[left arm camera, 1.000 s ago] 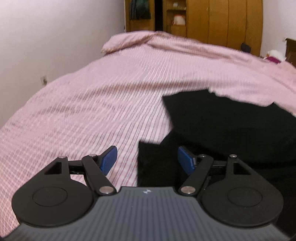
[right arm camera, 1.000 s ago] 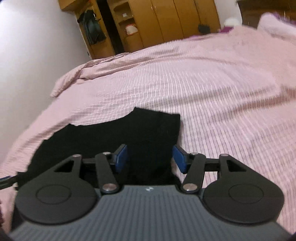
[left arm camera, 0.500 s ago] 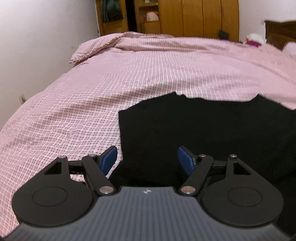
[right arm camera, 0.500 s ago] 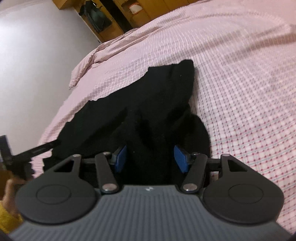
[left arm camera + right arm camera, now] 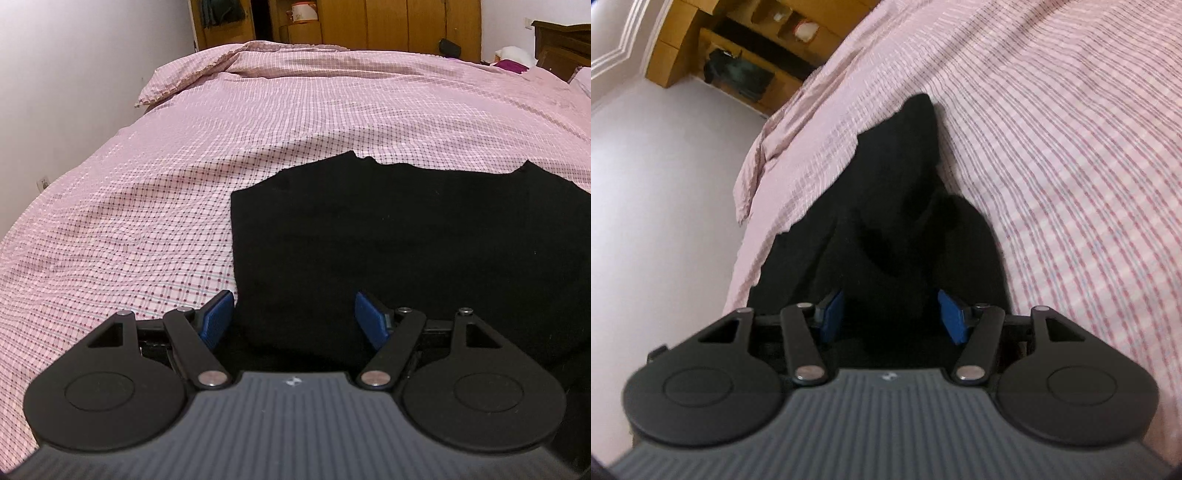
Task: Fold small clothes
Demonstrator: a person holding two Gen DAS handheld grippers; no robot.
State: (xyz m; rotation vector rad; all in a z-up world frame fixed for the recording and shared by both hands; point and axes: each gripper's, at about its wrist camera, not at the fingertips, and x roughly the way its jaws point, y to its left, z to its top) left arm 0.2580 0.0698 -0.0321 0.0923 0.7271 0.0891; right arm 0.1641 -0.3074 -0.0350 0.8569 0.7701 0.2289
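Right gripper (image 5: 890, 314) view: bunched black garment (image 5: 905, 229)

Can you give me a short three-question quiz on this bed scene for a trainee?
1. True or false: the black fabric garment lies on the pink checked bedspread.
2. In the left wrist view, the left gripper hovers over which part of the garment? A) its near left corner B) its far right edge
3. Fill in: behind the bed stands a ____ wardrobe.

Key: 1 true. 2 A. 3 wooden.
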